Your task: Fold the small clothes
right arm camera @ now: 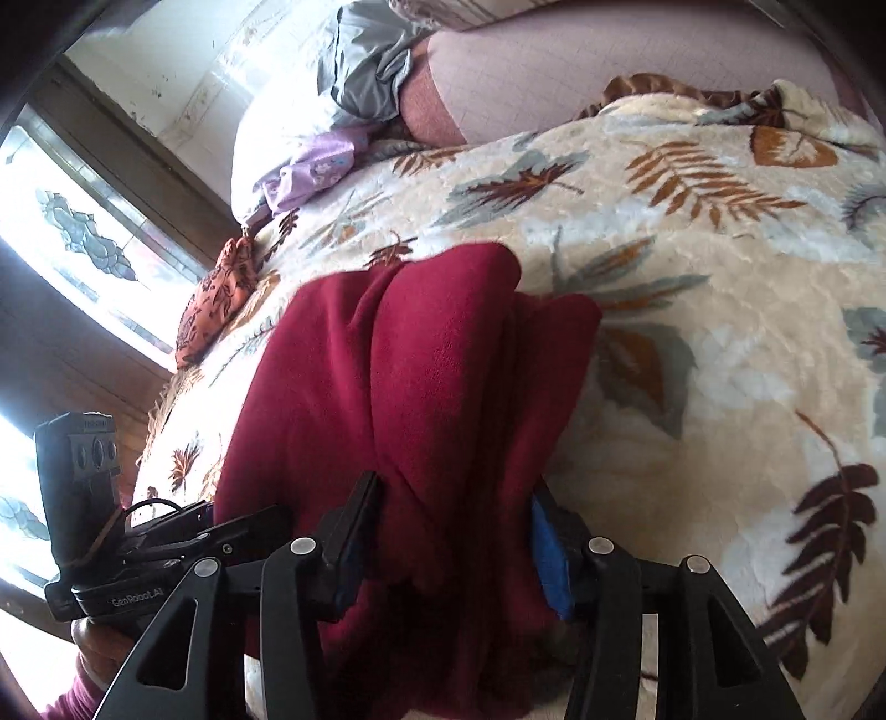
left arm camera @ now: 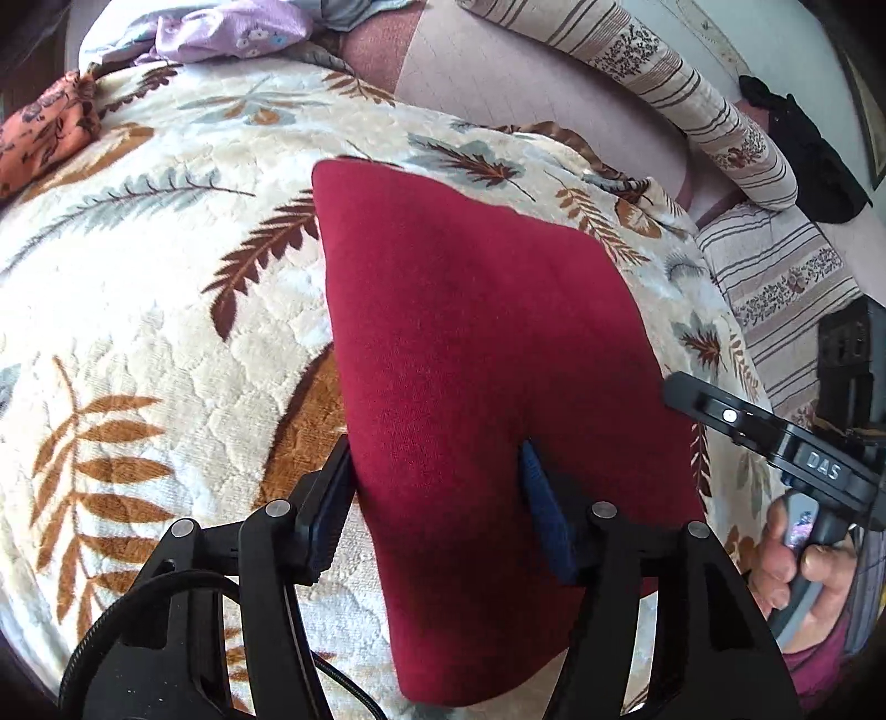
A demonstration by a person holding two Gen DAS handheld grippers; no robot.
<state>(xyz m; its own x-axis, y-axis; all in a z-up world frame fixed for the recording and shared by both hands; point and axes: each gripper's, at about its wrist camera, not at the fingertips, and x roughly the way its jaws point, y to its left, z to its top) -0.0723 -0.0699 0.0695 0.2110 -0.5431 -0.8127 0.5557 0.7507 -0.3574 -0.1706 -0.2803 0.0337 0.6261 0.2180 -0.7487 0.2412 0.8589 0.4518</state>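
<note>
One dark red cloth [left arm camera: 476, 354] lies on a bed covered by one cream blanket [left arm camera: 138, 310] printed with brown and grey leaves. Two claws hold it at its near edge. The left claw [left arm camera: 437, 498] has its two fingers on either side of a fold of the red cloth, pinching it; the cloth spreads smooth and flat away from it across the blanket. The right claw [right arm camera: 454, 531] likewise grips a bunched, creased part of the same cloth [right arm camera: 421, 387] between its fingers. In the left wrist view the right claw's body [left arm camera: 775, 443] shows at the right edge, held by a hand [left arm camera: 786, 559].

Near the far side of the bed lie one orange patterned cloth [left arm camera: 44, 133], one lilac flowered cloth [left arm camera: 221, 33] and one grey cloth [right arm camera: 365, 72]. Two striped pillows [left arm camera: 692, 99] lie beyond the blanket, with one black cloth [left arm camera: 803, 149] beside them.
</note>
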